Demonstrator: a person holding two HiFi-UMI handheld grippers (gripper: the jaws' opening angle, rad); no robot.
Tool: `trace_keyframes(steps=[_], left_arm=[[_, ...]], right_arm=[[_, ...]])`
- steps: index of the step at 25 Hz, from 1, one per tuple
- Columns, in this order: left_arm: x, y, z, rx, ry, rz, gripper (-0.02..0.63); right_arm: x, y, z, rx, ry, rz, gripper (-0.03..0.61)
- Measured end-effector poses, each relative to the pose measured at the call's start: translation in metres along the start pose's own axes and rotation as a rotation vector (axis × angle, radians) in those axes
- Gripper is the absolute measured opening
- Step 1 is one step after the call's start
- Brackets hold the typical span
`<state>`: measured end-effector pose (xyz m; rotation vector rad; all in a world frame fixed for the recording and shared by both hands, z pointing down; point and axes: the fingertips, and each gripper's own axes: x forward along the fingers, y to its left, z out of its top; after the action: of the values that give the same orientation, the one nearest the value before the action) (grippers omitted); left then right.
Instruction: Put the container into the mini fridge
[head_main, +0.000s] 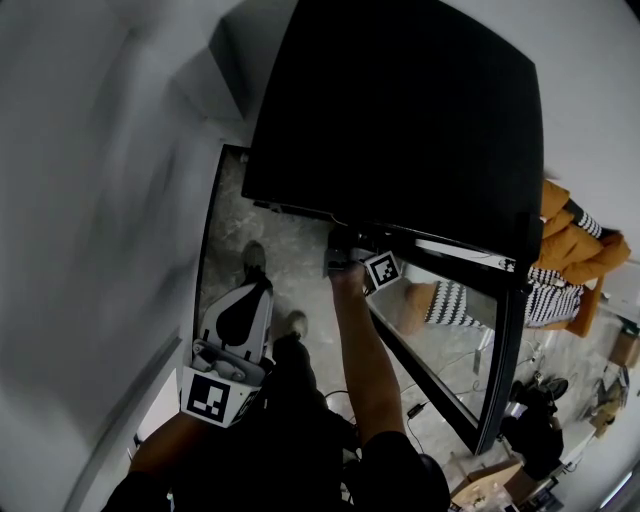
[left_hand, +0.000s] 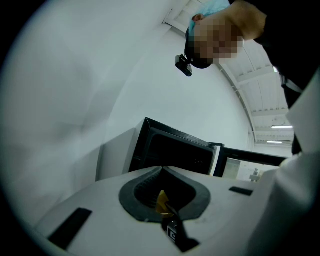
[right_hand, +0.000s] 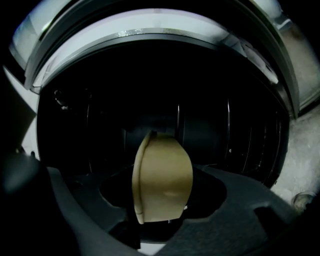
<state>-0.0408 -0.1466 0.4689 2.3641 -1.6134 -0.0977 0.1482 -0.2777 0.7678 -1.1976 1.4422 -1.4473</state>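
Right tool (right_hand: 161, 197): jaws set wide and pressed on a tan container (right_hand: 165, 175), which stands on edge between them. The container is at the mouth of the mini fridge (head_main: 400, 110), in front of its dark interior, with thin wire racks (right_hand: 250, 145) behind it. It is off any shelf, held only by the tool.

Left tool (left_hand: 161, 168): jaw tips meet, nothing gripped. It hangs low at the person's left, well apart from the fridge opening.

Writing: none legible. Marker cubes (head_main: 213, 397) and (head_main: 382, 270) carry black-and-white square patterns only. A small black tab (left_hand: 173, 232) inside the left tool bears a pale mark, too small to read. No brand visible on the fridge or the container.

Fridge: black cabinet, with its door (head_main: 500, 340) swung open to the right. The door has a black frame and a glossy panel.

Surface: mottled grey floor (head_main: 290, 260), with a thin cable (head_main: 415, 410) lying on it near the door.

Room: plain white wall (head_main: 90, 200) to the left. An orange and black-and-white striped item (head_main: 570, 250) lies beyond the door; identity unclear. Strip lights on the ceiling (left_hand: 280, 127) show in the left gripper view.
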Motion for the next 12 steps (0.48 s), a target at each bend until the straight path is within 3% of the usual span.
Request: trace_keyframes(steps=[12], left_arm=[[0.0047,0.0086,-0.0012,-0.012,0.003,0.015,0.005]], right_arm=[[0.006,0.0028,0.0027,0.0,-0.02,-0.011,0.239]])
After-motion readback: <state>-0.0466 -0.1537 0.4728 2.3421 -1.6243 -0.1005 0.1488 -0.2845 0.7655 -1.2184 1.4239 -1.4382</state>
